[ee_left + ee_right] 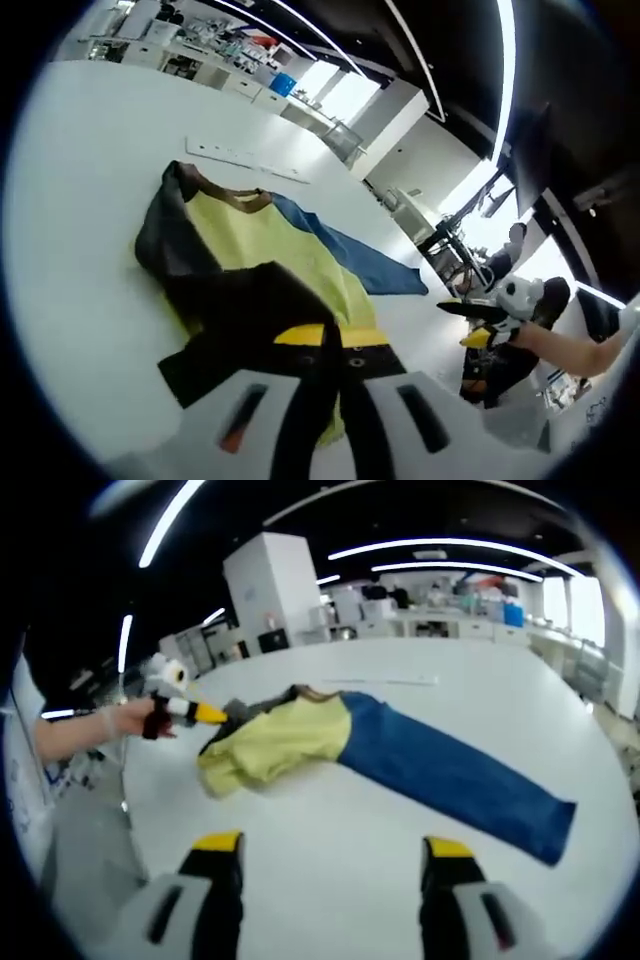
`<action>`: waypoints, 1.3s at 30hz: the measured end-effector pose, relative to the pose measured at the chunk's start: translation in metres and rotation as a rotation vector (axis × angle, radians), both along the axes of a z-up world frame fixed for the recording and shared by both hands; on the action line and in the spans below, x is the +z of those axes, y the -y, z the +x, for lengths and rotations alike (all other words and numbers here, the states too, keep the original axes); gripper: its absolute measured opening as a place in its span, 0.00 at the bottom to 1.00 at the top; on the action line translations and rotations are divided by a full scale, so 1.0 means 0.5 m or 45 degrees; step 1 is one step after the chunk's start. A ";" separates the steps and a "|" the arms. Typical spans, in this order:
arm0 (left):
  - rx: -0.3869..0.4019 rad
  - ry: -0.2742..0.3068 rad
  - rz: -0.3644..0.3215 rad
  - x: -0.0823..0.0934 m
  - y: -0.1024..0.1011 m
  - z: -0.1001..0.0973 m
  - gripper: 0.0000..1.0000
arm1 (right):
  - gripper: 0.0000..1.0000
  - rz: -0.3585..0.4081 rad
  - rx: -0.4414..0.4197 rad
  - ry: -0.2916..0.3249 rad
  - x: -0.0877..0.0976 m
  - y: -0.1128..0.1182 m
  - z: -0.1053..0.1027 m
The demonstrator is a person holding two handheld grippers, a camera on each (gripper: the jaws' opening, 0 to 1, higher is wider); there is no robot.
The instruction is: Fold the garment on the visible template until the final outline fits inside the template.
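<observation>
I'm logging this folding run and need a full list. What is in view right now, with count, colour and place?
garment: one, yellow body with a blue sleeve and dark parts, spread on the table, one end lifted.
table: one, white, under the garment.
white strip: one, lying flat on the table beyond the garment.
lab benches: several, white, along the far wall.
white cabinet: one, tall, in the background.
ceiling lights: several long white strips overhead.
left claw: yellow-tipped, shut on the garment's dark cloth.
right claw: yellow-tipped, open above bare table.
</observation>
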State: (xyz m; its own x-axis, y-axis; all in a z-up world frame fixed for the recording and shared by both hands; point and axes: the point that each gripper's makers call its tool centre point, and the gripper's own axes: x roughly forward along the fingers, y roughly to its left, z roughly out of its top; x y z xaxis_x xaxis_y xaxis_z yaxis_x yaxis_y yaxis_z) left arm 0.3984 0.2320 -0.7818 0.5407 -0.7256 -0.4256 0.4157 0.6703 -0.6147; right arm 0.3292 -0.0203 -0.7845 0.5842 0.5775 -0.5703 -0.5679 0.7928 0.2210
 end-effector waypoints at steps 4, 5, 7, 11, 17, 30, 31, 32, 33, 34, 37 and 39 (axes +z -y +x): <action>-0.019 -0.020 0.040 -0.031 0.004 0.003 0.00 | 0.71 0.000 -0.009 -0.006 -0.002 0.004 -0.002; -0.027 -0.009 0.058 -0.034 0.006 0.000 0.00 | 0.71 0.001 -0.010 -0.006 -0.002 0.004 -0.002; -0.039 -0.011 0.079 -0.042 0.009 -0.002 0.00 | 0.71 0.004 -0.014 -0.007 -0.002 0.005 -0.003; -0.055 -0.006 0.118 -0.050 0.012 -0.006 0.00 | 0.72 0.006 -0.022 -0.010 -0.004 0.007 -0.007; -0.049 -0.027 0.135 -0.070 0.010 -0.009 0.00 | 0.72 0.000 -0.007 -0.017 -0.008 -0.001 -0.010; -0.079 0.054 0.153 -0.053 0.005 -0.011 0.01 | 0.72 -0.001 -0.002 -0.017 -0.007 -0.003 -0.011; -0.082 0.063 0.153 -0.052 0.003 -0.007 0.01 | 0.72 -0.001 0.000 -0.017 -0.007 -0.003 -0.011; -0.086 0.088 0.149 -0.044 0.003 -0.005 0.02 | 0.72 -0.002 0.000 -0.017 -0.007 -0.005 -0.012; -0.086 0.097 0.145 -0.039 0.004 -0.005 0.04 | 0.72 -0.001 0.000 -0.018 -0.007 -0.006 -0.012; -0.087 0.099 0.146 -0.037 0.004 -0.004 0.06 | 0.72 -0.001 0.001 -0.020 -0.007 -0.006 -0.013; -0.095 0.150 0.163 -0.029 0.001 -0.002 0.15 | 0.72 0.000 0.004 -0.020 -0.007 -0.006 -0.013; -0.101 0.167 0.172 -0.023 0.000 -0.007 0.19 | 0.72 0.001 0.005 -0.019 -0.006 -0.009 -0.014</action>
State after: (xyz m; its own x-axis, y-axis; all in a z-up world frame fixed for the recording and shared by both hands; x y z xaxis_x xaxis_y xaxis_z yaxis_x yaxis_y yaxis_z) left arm 0.3950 0.2319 -0.7931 0.5415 -0.7090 -0.4518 0.5407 0.7052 -0.4586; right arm 0.3221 -0.0159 -0.7876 0.5736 0.5800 -0.5784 -0.5674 0.7906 0.2302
